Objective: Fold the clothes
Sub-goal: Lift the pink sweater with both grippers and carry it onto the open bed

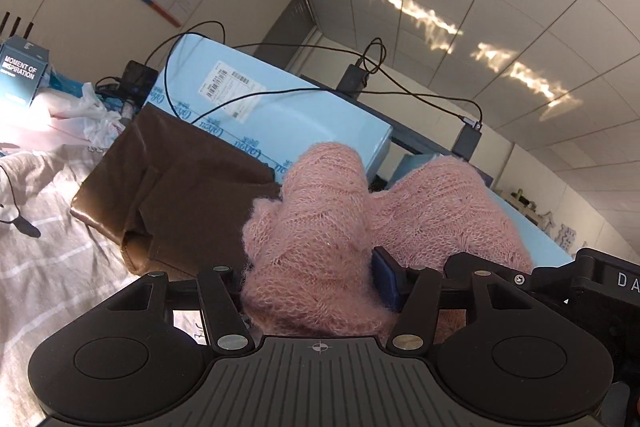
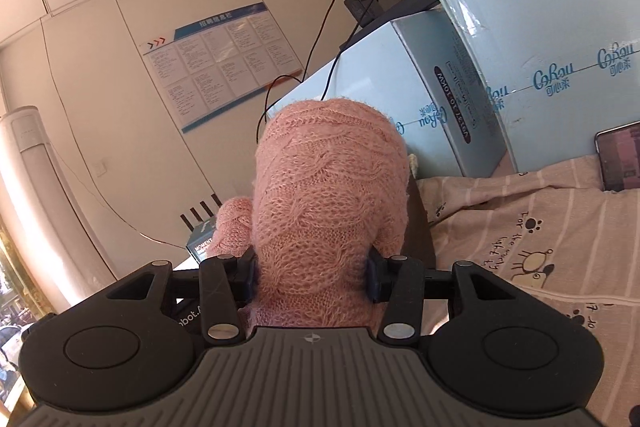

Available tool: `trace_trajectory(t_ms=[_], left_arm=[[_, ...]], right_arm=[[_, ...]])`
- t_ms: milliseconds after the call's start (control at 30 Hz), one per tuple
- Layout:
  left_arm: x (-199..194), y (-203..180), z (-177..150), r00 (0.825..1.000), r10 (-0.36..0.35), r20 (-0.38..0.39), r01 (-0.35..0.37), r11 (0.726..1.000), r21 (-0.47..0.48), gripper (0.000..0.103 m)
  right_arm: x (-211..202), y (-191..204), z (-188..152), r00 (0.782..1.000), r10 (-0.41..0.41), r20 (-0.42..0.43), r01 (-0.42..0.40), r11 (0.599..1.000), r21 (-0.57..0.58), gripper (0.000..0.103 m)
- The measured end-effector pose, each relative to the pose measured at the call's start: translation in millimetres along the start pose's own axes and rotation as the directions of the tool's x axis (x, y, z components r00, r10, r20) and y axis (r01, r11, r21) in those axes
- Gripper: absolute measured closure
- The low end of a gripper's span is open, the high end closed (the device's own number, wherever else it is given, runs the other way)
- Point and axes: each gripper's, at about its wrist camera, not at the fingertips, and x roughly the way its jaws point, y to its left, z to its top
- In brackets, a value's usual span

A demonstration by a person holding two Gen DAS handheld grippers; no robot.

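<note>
- A pink sweater is clamped, bunched, in the half-closed left gripper and right gripper, carried above the bed.
- A brown garment lies at ten o'clock.
- Next, the sweater probably needs laying flat.

The pink sweater is a fuzzy, open cable knit, the folded brown garment a smooth cloth with a faint sheen, the bedsheet a matt striped printed cotton, and the light-blue boxes glossy printed cardboard.
</note>
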Motion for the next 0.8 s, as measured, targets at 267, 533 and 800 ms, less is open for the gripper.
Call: trace_trajectory(t_ms=[267,533,800], left_arm=[[16,-53,-37,0.978,-0.112,-0.177,0.129,0.988,0.086,0.051],[56,-105,-62,0.904,-0.178,-0.389,0.285,0.929,0.237,0.052],[95,-135,-78,0.787,-0.156,-0.597,0.402,0.864,0.304,0.047]], right_arm=[[-77,-51,-20,0.990,-0.135,0.027,0.133,0.988,0.073,0.058],[-114,-96,-17,0.947,-0.318,0.037,0.311,0.941,0.132,0.055],[-136,-136,-26,0.886,-0.462,-0.047,0.459,0.856,0.237,0.051]])
